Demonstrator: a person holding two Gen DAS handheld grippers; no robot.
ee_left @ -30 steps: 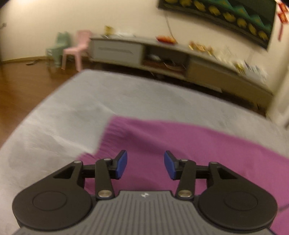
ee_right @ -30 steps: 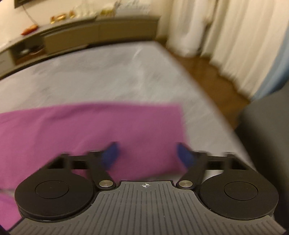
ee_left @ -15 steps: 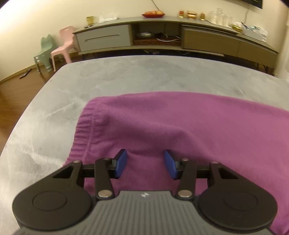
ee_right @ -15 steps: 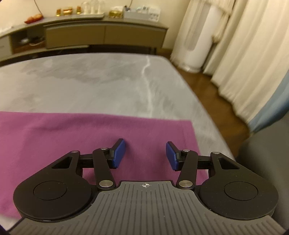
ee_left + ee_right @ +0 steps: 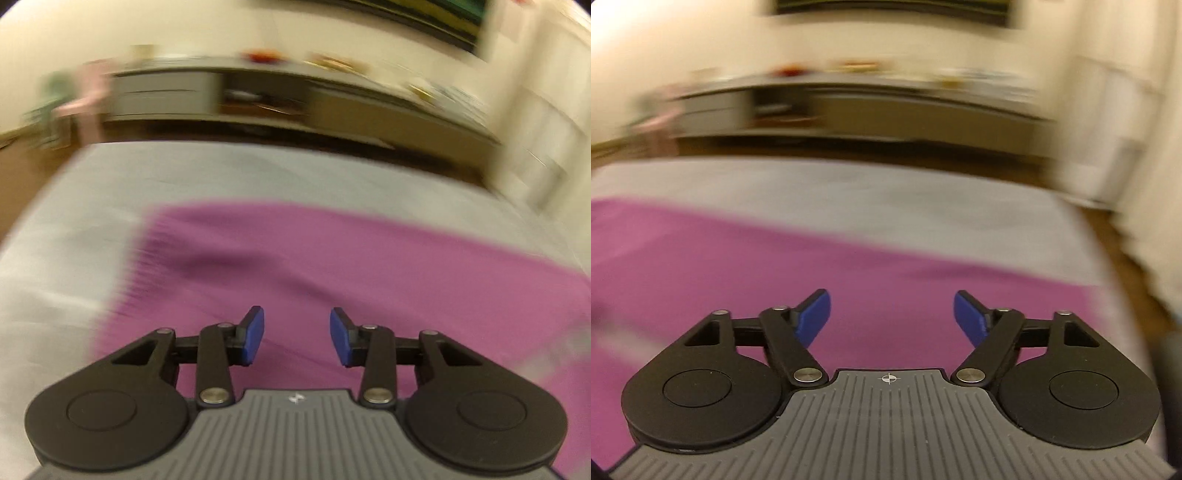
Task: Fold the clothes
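We log one purple knitted garment (image 5: 332, 266), flat on the grey marbled tabletop (image 5: 258, 173), filling the 6 o'clock half of both views. Left gripper (image 5: 297, 334): jaws just narrowing, apart, nothing between. Right gripper (image 5: 892, 314): jaws just widening, spread wide, empty. Low sideboard (image 5: 886, 107) at 12 o'clock, blurred.

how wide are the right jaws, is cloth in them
Open: the right gripper has just been opening, pads apart above the purple garment, nothing between.

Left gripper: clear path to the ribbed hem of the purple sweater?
Probably yes. The left gripper is open and empty above the purple sweater; nothing lies between it and the ribbed hem, though blur hides detail.
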